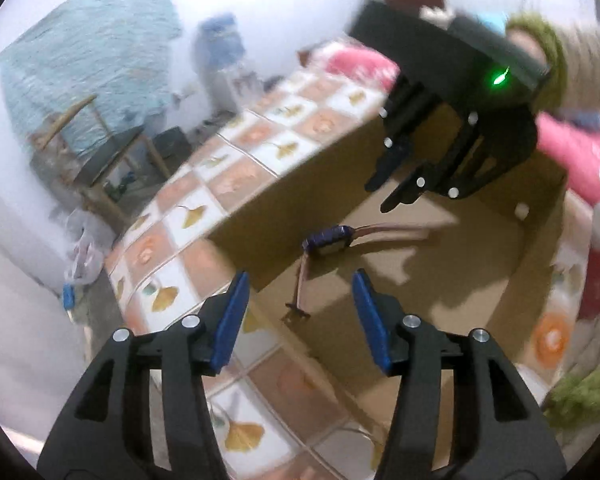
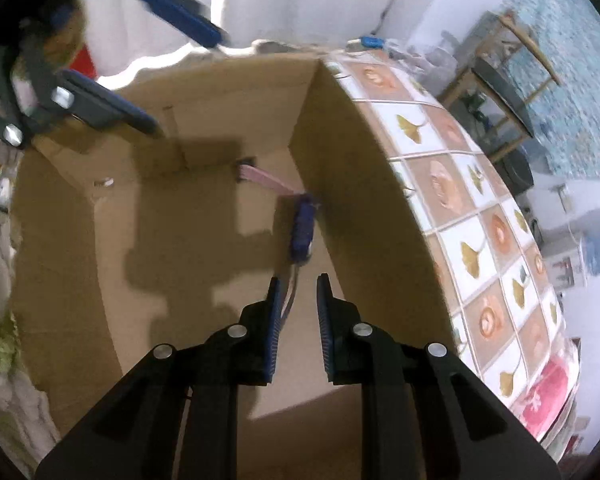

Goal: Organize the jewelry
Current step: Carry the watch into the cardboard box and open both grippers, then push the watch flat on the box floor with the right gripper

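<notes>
The watch [image 2: 302,229] is lying lengthwise just ahead of the right gripper [image 2: 298,312], fingers slightly spread and empty, nearer than the wide-spread left gripper [image 1: 298,316].

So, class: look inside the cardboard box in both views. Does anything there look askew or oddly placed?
Yes. The watch lies alone on the box floor, tipped on its edge close to one wall, with its pink straps splayed in different directions rather than laid flat. Both tongs, left and right, are open and empty.

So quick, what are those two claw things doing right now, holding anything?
Left gripper: open, holding nothing.
Right gripper: open, empty, above the watch in the cardboard box.
</notes>
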Motion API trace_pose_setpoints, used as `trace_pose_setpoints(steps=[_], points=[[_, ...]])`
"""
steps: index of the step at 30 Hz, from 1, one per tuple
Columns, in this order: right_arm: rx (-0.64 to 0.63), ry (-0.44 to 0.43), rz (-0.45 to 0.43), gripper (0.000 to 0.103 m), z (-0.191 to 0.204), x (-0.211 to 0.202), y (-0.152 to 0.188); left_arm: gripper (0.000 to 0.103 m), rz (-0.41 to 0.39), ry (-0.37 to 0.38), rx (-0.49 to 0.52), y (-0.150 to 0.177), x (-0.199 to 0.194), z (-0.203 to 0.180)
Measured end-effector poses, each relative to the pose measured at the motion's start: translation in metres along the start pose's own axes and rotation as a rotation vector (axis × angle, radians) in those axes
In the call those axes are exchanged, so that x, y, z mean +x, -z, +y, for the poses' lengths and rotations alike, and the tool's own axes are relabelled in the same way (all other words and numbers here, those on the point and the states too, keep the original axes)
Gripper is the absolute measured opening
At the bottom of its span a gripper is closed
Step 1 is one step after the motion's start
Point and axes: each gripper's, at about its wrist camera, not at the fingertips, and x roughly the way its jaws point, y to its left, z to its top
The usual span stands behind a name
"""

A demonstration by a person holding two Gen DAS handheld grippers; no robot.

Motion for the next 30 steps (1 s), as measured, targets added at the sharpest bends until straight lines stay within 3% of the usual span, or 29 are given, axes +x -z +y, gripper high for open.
trace_pose_setpoints(steps=[7, 11, 13, 15, 19, 22, 23, 24, 25, 27, 30], points=[[0.126, -0.013, -0.014, 0.018, -0.014, -0.018, 0.008, 0.067, -0.144, -0.102, -0.187, 0.037, -0.072, -0.001], [0.233, -0.105, -0.034, 0.020, -0.019, -0.012, -0.001, 0.077, -0.176, -0.161, -0.316, 0.067, -0.084, -0.007], [0.296, -0.124, -0.028, 0.031, -0.023, 0.001, -0.009, 0.080, -0.173, -0.187, -0.382, 0.085, -0.084, -0.015], [0.320, -0.088, -0.016, 0.043, -0.025, 0.016, -0.016, 0.080, -0.158, -0.184, -0.458, 0.104, -0.081, -0.023], [0.206, 0.038, 0.045, 0.044, -0.020, 0.054, -0.031, 0.080, -0.123, -0.115, -0.616, 0.134, -0.071, -0.032], [0.176, 0.055, 0.124, 0.044, -0.025, 0.088, -0.036, 0.080, -0.111, -0.098, -0.659, 0.145, -0.065, -0.034], [0.169, 0.057, 0.143, 0.041, -0.025, 0.094, -0.036, 0.080, -0.110, -0.094, -0.671, 0.147, -0.065, -0.034], [0.149, 0.053, 0.169, 0.023, -0.024, 0.104, -0.035, 0.080, -0.112, -0.093, -0.677, 0.151, -0.062, -0.035], [0.120, 0.057, 0.185, 0.019, -0.021, 0.109, -0.036, 0.080, -0.116, -0.091, -0.687, 0.153, -0.063, -0.034], [0.009, 0.112, 0.174, 0.016, -0.007, 0.106, -0.038, 0.080, -0.126, -0.092, -0.703, 0.158, -0.064, -0.031], [-0.304, 0.299, 0.164, 0.015, 0.029, 0.099, -0.034, 0.080, -0.131, -0.089, -0.732, 0.165, -0.065, -0.025]])
